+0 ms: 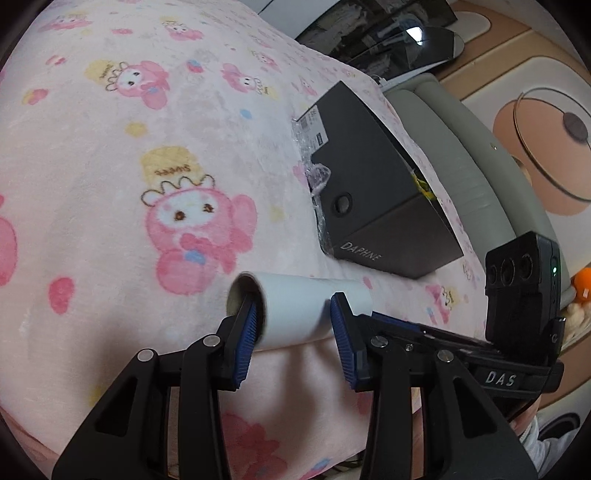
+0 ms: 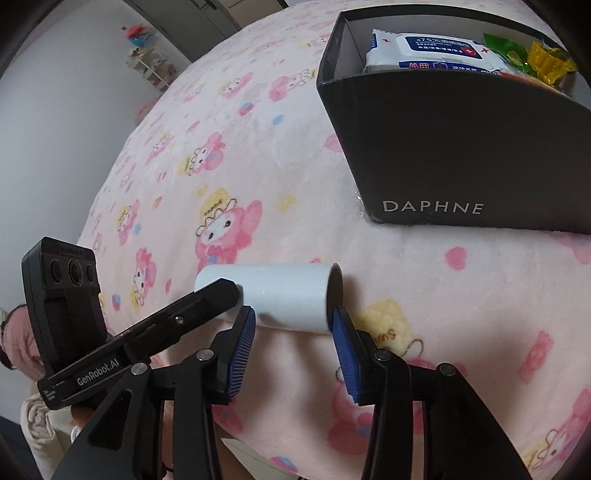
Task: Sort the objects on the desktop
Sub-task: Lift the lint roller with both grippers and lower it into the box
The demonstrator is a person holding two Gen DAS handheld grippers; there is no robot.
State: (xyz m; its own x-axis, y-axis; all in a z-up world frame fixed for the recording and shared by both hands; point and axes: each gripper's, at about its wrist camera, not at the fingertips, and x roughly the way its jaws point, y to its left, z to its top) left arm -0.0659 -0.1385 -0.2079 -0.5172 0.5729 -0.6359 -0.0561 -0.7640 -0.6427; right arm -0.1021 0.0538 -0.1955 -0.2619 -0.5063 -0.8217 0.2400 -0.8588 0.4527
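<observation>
A white hollow roll (image 1: 299, 310) (image 2: 273, 295) lies on its side on the pink cartoon blanket (image 1: 147, 147) near the front edge. My left gripper (image 1: 293, 328) is open over the roll's left half, with one fingertip at the roll's open end. My right gripper (image 2: 293, 332) is open over the right half, its right pad (image 2: 345, 343) beside the other open end. Behind stands a black open box marked DAPHNE (image 1: 369, 177) (image 2: 461, 147), holding a wipes pack (image 2: 424, 51) and green (image 2: 506, 48) and yellow (image 2: 550, 61) wrappers.
Bubble wrap (image 1: 317, 173) sticks out from under the box's left side. Right of the table are a grey chair (image 1: 461, 147) and a patterned floor mat (image 1: 535, 110). Dark glossy items (image 1: 388, 33) sit at the far end. The blanket (image 2: 221, 129) stretches bare to the left.
</observation>
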